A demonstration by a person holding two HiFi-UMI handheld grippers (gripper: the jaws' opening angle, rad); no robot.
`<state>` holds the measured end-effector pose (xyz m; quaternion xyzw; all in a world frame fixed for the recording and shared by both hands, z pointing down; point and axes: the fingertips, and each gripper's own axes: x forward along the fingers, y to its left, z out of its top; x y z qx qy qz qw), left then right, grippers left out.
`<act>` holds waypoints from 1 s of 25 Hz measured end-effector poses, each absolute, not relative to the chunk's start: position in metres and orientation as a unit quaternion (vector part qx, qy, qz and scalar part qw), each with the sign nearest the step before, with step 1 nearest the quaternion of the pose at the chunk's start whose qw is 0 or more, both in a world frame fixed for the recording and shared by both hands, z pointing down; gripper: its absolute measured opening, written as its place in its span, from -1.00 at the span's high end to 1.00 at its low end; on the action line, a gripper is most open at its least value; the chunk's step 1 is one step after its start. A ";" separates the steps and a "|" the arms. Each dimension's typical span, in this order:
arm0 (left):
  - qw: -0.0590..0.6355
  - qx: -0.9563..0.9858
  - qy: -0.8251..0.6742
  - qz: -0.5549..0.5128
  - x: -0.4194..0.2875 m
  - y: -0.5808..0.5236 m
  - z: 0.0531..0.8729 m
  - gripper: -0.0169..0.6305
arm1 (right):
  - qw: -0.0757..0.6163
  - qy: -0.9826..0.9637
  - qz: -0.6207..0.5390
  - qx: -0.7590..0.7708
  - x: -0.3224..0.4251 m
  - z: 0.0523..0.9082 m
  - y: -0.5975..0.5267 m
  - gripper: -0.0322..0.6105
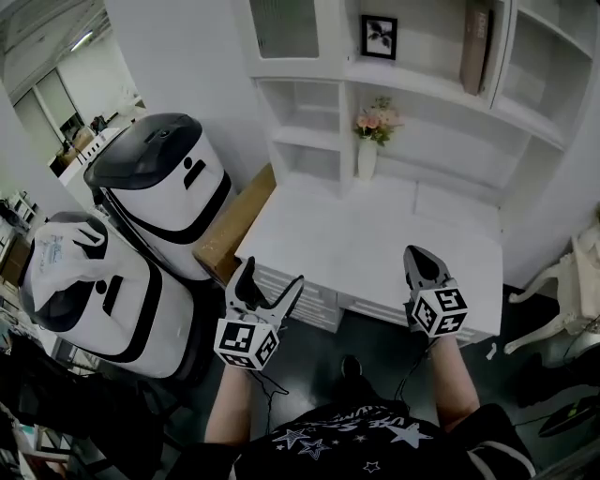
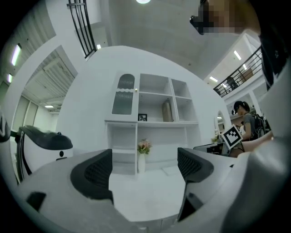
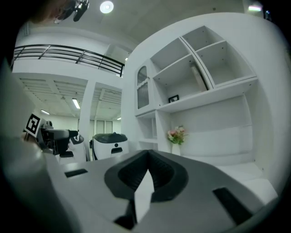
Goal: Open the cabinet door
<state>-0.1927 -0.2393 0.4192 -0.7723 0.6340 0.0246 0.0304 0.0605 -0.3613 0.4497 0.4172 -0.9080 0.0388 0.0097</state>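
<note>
Above a white desk [image 1: 375,234] in a bright office, we held the left gripper [image 1: 272,274] gaping wide and empty and the right gripper [image 1: 419,255] pressed together on nothing, both well apart from the cabinet door [image 1: 284,26] atop the hutch [image 1: 412,89].

The desk [image 1: 375,234] was seen in white, as was the vase [image 1: 366,159] under pink flowers [image 1: 377,120]. The cabinet door [image 1: 284,26] was framed white around a grey, perhaps ribbed, panel. A brown book [image 1: 475,37] and tan board [image 1: 234,225] were noted. Black-and-white square markers were borne by the left gripper [image 1: 272,277] and right gripper [image 1: 419,255]; white stars were printed on a black shirt [image 1: 356,441].
</note>
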 end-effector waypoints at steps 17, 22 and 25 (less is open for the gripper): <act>0.200 -0.778 0.595 0.039 -0.161 -0.423 0.261 -0.45 | -0.064 -0.922 -0.075 0.374 0.049 0.294 -0.533 0.88; 0.230 -0.774 0.587 0.058 -0.157 -0.453 0.219 -0.45 | -0.074 -0.922 -0.114 0.363 0.044 0.252 -0.554 0.88; 0.244 -0.778 0.576 0.062 -0.157 -0.468 0.200 -0.45 | -0.086 -0.920 -0.131 0.359 0.037 0.231 -0.561 0.88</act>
